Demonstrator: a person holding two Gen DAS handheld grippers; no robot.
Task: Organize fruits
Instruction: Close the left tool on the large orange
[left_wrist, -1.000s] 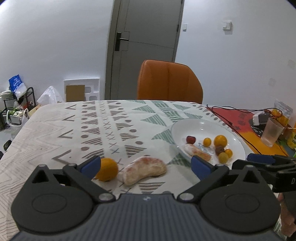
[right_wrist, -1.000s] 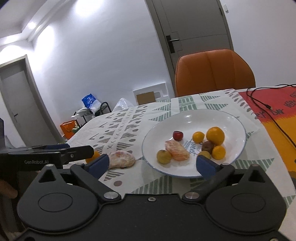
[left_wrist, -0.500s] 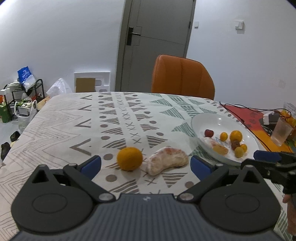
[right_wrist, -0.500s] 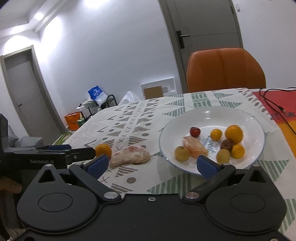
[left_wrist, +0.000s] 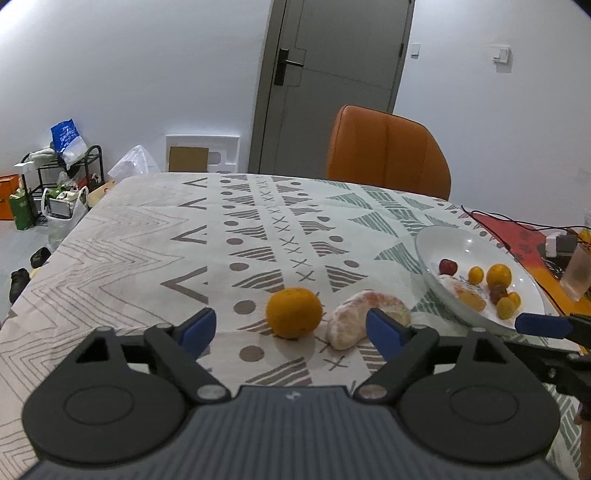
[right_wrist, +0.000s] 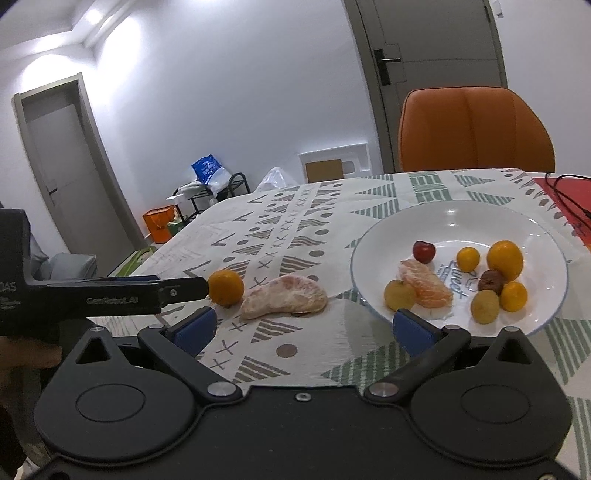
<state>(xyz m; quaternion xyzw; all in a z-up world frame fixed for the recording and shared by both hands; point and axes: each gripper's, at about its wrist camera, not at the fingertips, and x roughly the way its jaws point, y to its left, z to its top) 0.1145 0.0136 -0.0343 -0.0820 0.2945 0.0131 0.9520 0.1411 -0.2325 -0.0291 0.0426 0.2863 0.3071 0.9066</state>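
Closing in, left gripper (left_wrist: 291, 328) narrows its empty jaws toward the round, glossy orange (left_wrist: 294, 313); right gripper (right_wrist: 301, 328) gapes, empty.

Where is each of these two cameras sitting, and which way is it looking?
Left wrist view: sits on the left tongs, looking forward and down at the orange and peeled citrus piece; its jaws, open and just been closing, show, plus the right tongs' tip at the right edge.
Right wrist view: sits on the right tongs, open, facing the white plate of fruit; the left tongs and a hand show at left.
Shared: orange, citrus piece, plate, orange chair, patterned tablecloth.
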